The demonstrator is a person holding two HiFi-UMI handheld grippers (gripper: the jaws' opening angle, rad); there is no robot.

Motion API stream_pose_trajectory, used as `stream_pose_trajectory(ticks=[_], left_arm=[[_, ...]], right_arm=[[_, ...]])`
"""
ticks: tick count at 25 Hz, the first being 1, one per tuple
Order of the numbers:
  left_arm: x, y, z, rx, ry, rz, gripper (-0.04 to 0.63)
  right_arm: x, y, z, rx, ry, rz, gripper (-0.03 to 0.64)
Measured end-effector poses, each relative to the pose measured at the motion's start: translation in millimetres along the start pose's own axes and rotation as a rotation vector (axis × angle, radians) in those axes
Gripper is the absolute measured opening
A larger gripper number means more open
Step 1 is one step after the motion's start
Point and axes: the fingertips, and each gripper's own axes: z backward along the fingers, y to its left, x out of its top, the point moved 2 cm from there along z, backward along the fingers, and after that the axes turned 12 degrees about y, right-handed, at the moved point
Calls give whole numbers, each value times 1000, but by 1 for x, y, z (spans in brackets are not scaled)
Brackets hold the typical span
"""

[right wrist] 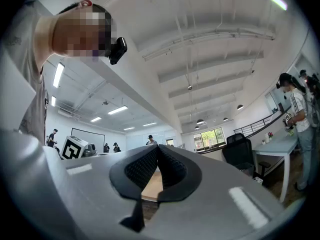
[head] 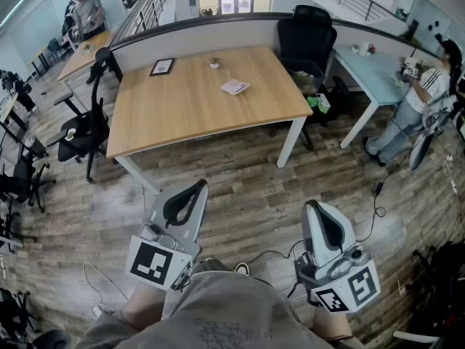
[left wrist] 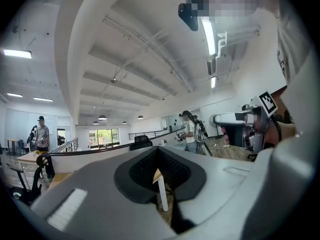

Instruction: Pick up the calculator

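The calculator [head: 235, 86], a small flat white thing, lies on the wooden table [head: 189, 107] toward its far right part. Both grippers hang low over the floor close to my body, well short of the table. My left gripper [head: 197, 186] points toward the table's near edge, jaws together and nothing in them; its own view shows the tips [left wrist: 156, 149] meeting. My right gripper [head: 314, 206] is likewise shut and empty, its tips [right wrist: 156, 148] touching. The calculator does not show in either gripper view.
A framed picture [head: 162, 66] and a small pot [head: 213, 62] stand on the table's far side. Black office chairs [head: 305, 38] [head: 86, 131] flank the table. A pale blue desk [head: 372, 70] with a person [head: 429, 93] is at the right. Cables [head: 272, 257] trail on the floor.
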Motion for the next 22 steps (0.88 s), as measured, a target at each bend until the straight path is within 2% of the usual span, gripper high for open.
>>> stream_pose_trajectory(ticks=[4, 10, 14, 16, 19, 22], left_arm=[[5, -6, -6, -8, -7, 18, 2], [6, -17, -12, -16, -8, -11, 2], [1, -15, -18, 0, 23, 7, 2], [2, -13, -23, 11, 22, 2, 2], [2, -9, -29, 13, 19, -6, 2], [-3, -2, -40, 5, 23, -12, 2]], right_arm=[[-3, -4, 1, -1, 22, 12, 11], [-9, -14, 7, -40, 29, -7, 12], [-10, -12, 3, 20, 24, -20, 19], [-7, -11, 0, 42, 5, -12, 226], [-8, -18, -10, -6, 14, 33, 230], [-12, -29, -22, -22, 32, 33, 230]])
